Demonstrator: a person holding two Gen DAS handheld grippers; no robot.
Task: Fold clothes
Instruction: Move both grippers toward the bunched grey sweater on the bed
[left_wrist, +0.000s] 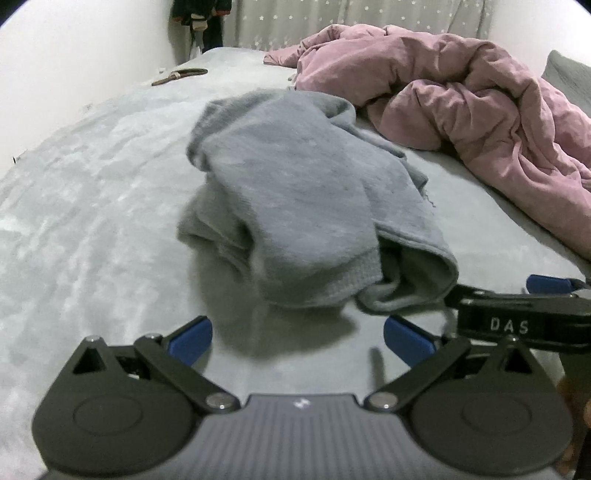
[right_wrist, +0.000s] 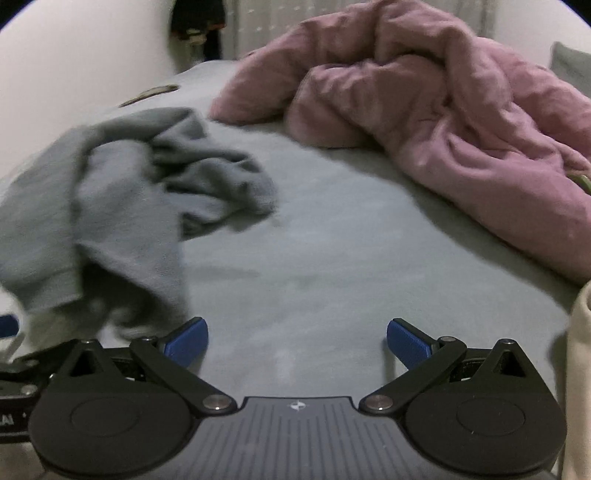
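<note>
We held both grippers low over the bed (left_wrist: 92, 221), side by side. The left gripper (left_wrist: 297, 334) had its blue fingers (left_wrist: 190, 339) spread wide with nothing between them, and the right gripper (right_wrist: 297, 341) was spread just as wide and also held nothing. In the left view the right gripper's black body showed at the right edge, just beside the left one.

To our left, a pale wall (left_wrist: 74, 55) ran along the bed's far side, with a small brown strap-like thing (left_wrist: 181, 75) lying near it. A broad stretch of bare grey sheet lay between that wall and the sweater (left_wrist: 295, 192). To our right, a crumpled pink duvet (left_wrist: 461, 110) took up the far right part of the bed, and a band of open sheet separated it from the sweater. At the back hung a starred curtain (left_wrist: 332, 22) and some dark clothes (left_wrist: 201, 14) in the corner. A cream cloth (right_wrist: 580, 369) showed at the right edge of the right view; we could not tell what it was.

The sweater was grey, loosely bunched near the middle of the bed, directly ahead of the left gripper and ahead-left of the right one. A sleeve with a ribbed cuff (left_wrist: 332, 284) lay over the heap toward us, its end near the left gripper's fingers but apart from them. Beside the cuff, a hem (left_wrist: 439, 266) gaped open. In the right view the sweater was blurred.
</note>
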